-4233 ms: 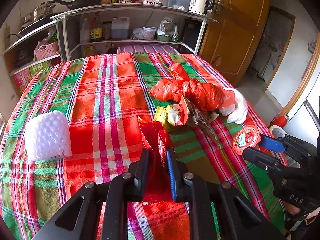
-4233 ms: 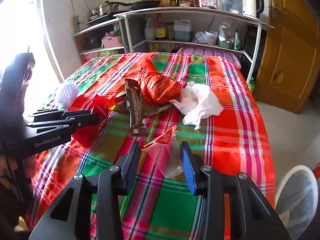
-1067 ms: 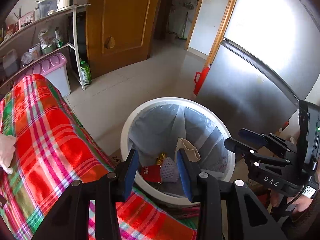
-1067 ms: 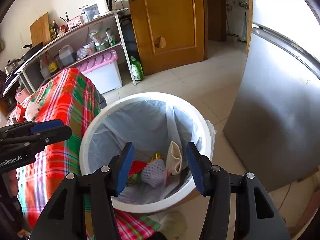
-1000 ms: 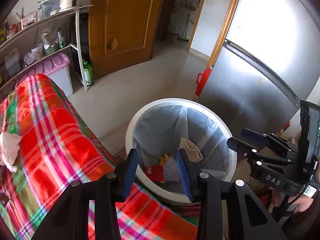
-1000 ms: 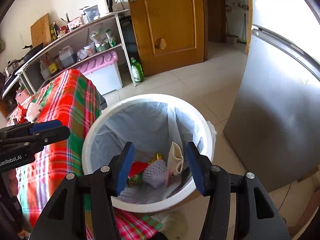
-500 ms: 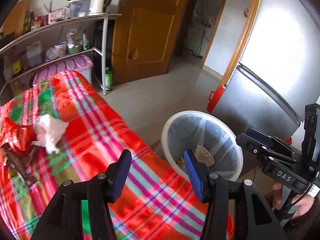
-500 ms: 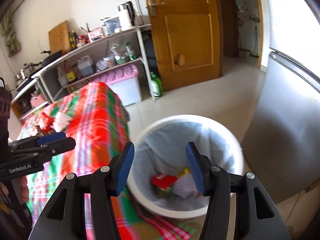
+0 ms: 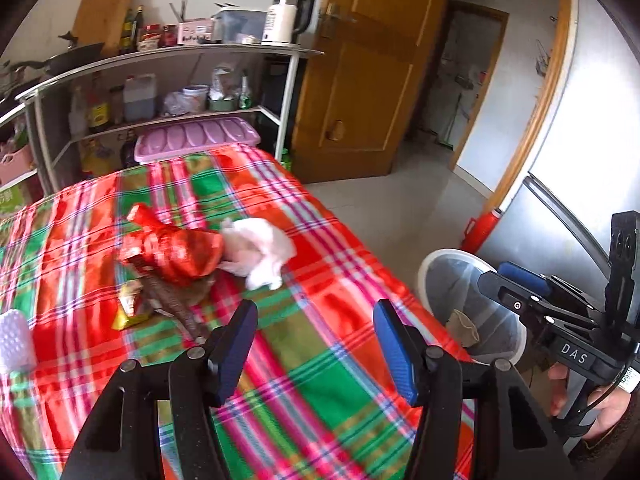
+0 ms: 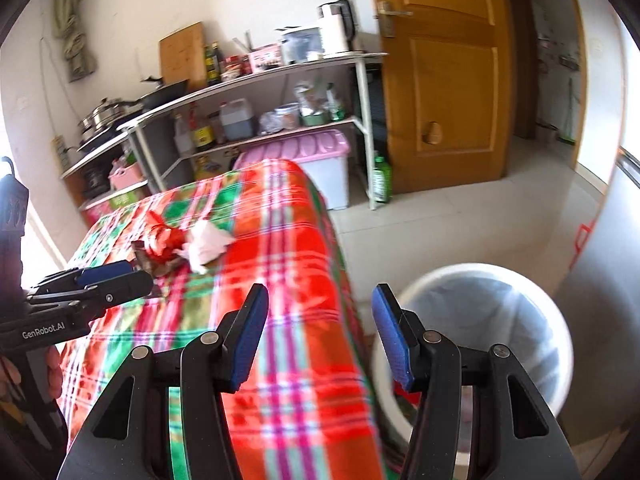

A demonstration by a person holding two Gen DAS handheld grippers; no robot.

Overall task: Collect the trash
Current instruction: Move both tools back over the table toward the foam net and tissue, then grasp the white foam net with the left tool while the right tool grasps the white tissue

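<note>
The surface (image 9: 328,384), draped in a red, green and pink plaid cloth, fills most of the room in front of me, with a tall metal shelf rack (image 9: 168,60) of bottles, jars and a kettle behind it and a wooden door (image 9: 360,80) to the side. On the floor just beside the surface's edge stands the round white trash bin (image 10: 532,292) with a pale liner; in the left wrist view a crumpled beige scrap (image 9: 464,326) lies inside it. What is left to collect sits in a cluster toward the far side of the surface: a knotted red plastic bag (image 9: 176,250), touching a crumpled white bag (image 9: 260,250) on its bin side, a dark brown wrapper (image 9: 172,304) poking out from under the red one toward the near edge, and a small yellow wrapper (image 9: 128,312) just beside that. A white foam net sleeve (image 9: 14,340) lies apart at the edge of the left wrist view. The left gripper (image 9: 316,350) hangs over bare cloth nearer than the pile, its blue-padded jaws spreading apart with nothing between them. The right gripper (image 10: 320,338) is held over the surface's edge next to the bin, jaws standing wide and empty. Each is carried in a person's hand; the one on the right gripper's handle (image 9: 592,404) shows at the frame's corner.
</note>
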